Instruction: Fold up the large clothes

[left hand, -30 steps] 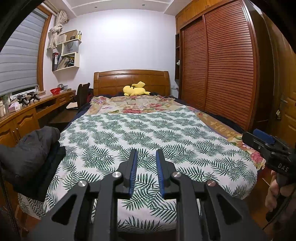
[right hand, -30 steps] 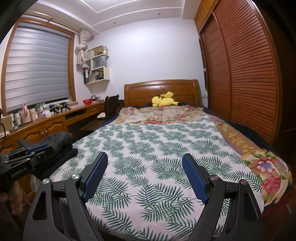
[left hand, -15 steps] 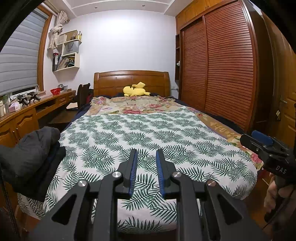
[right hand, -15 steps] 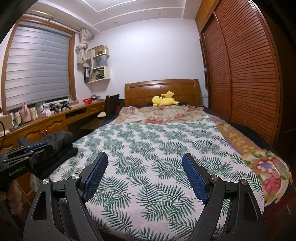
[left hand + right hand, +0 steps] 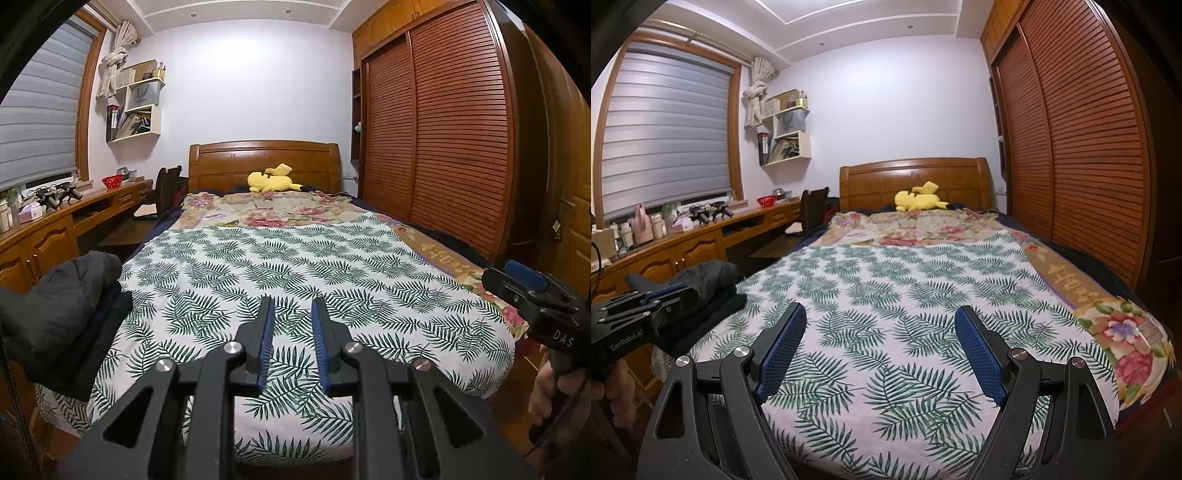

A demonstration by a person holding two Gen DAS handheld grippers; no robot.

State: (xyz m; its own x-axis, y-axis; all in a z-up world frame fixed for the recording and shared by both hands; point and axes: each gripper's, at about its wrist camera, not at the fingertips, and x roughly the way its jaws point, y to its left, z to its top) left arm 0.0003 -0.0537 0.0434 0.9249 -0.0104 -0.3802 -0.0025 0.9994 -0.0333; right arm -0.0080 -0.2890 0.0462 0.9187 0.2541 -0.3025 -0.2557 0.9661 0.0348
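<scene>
A pile of dark clothes [image 5: 62, 306] lies at the near left corner of the bed; it also shows in the right wrist view [image 5: 705, 291]. My left gripper [image 5: 291, 314] hovers above the foot of the bed, jaws parted a narrow gap and holding nothing. My right gripper [image 5: 881, 332] is wide open and empty above the leaf-print cover [image 5: 905, 280]. Each gripper also shows at the edge of the other's view: the right gripper [image 5: 535, 295] at the far right and the left gripper [image 5: 646, 310] at the far left.
The bed carries a leaf-print sheet [image 5: 295, 266] over a floral blanket [image 5: 277, 210], with a yellow plush toy [image 5: 273, 179] at the wooden headboard. A wooden desk [image 5: 55, 229] with a chair runs along the left. A slatted wardrobe [image 5: 443, 140] lines the right wall.
Both grippers have drifted only slightly; the right gripper appears a little lower at the left wrist view's edge. Jaw openings are unchanged.
</scene>
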